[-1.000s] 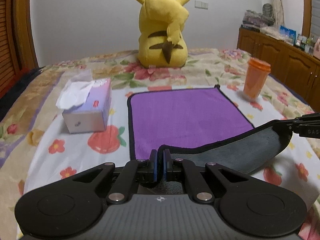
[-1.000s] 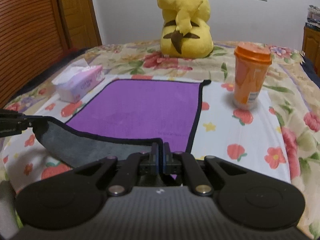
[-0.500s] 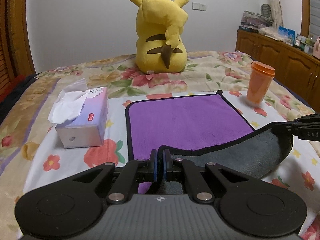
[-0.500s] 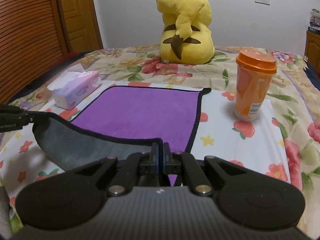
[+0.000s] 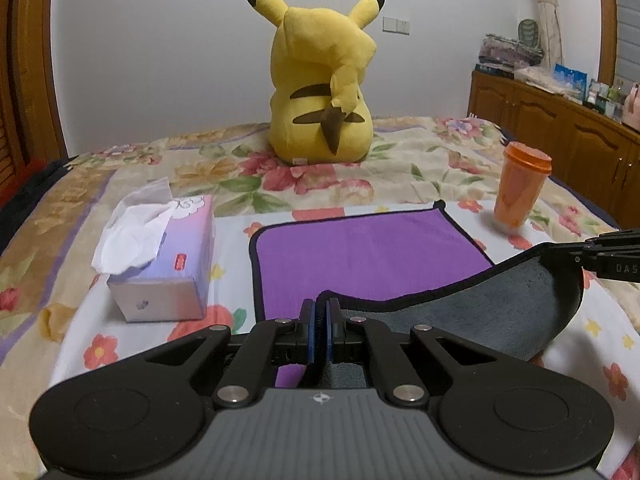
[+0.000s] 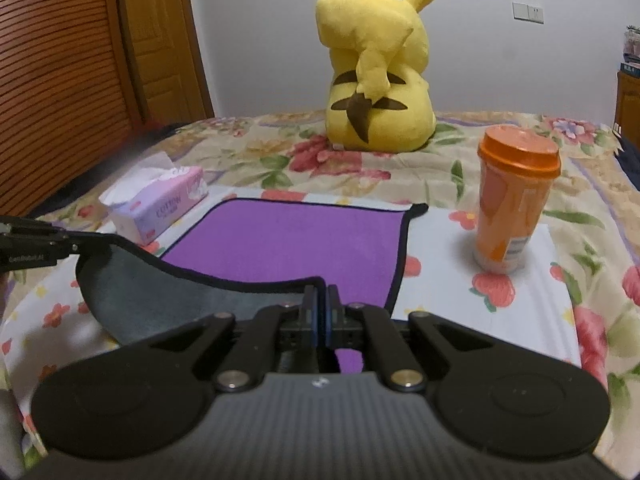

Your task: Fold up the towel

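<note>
Both claws are clamped on the towel. Our left gripper has its jaws pinched narrow on the near-left corner of the black-trimmed edge. Our right gripper is pinched just as narrow on the near-right corner; it also shows at 3 o'clock in the left wrist view, gripping its corner.

We see the towel lying on the bed, purple face up over the far part. The near edge is lifted off the bedspread between the two grippers, so the grey underside shows as a sagging strip. The far edge lies flat, with its far-right corner a little curled.

From the left wrist view, a tissue box sits at 9 o'clock of the towel, just beside its left edge, with a white tissue sticking out of the top. An orange cup with an orange lid stands upright at 2 o'clock of the towel, near the far-right corner, apart from it. A yellow plush toy sits at 12 o'clock, well beyond the far edge, back turned to us.

Wooden cabinets with clutter on top run along 3 o'clock in the left wrist view. A wooden door and slatted panel sit at 10 o'clock in the right wrist view. A wall switch is on the far wall.
</note>
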Tool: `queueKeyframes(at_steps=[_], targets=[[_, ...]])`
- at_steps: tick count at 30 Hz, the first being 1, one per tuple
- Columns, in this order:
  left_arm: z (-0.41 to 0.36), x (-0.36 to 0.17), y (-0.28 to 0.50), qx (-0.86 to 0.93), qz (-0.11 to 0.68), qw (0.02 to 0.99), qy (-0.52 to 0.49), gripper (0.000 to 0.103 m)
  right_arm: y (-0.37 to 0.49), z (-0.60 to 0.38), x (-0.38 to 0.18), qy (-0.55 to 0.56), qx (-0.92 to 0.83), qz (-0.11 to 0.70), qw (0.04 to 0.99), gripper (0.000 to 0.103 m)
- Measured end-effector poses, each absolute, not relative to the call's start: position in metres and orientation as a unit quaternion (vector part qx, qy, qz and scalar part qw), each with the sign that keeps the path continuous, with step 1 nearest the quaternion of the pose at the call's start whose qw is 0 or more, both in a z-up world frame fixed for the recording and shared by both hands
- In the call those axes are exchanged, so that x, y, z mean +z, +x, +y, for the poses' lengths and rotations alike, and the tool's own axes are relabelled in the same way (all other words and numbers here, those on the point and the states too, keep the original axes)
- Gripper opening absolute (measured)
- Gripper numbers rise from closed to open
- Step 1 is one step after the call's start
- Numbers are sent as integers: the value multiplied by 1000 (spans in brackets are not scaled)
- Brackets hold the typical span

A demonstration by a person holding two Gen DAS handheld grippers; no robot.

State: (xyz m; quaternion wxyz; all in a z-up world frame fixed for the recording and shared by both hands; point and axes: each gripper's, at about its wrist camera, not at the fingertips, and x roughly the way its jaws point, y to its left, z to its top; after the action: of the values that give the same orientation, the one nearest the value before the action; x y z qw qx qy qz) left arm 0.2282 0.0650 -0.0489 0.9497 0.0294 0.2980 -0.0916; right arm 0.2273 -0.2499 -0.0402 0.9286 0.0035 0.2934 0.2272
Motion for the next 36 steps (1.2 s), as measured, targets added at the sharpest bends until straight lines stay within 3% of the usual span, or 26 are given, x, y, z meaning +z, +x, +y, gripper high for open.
queueKeyframes(at_steps=[36], targets=[[70, -48, 283, -86, 274, 957, 29, 9, 277, -234, -42, -52, 224, 259, 938, 4]])
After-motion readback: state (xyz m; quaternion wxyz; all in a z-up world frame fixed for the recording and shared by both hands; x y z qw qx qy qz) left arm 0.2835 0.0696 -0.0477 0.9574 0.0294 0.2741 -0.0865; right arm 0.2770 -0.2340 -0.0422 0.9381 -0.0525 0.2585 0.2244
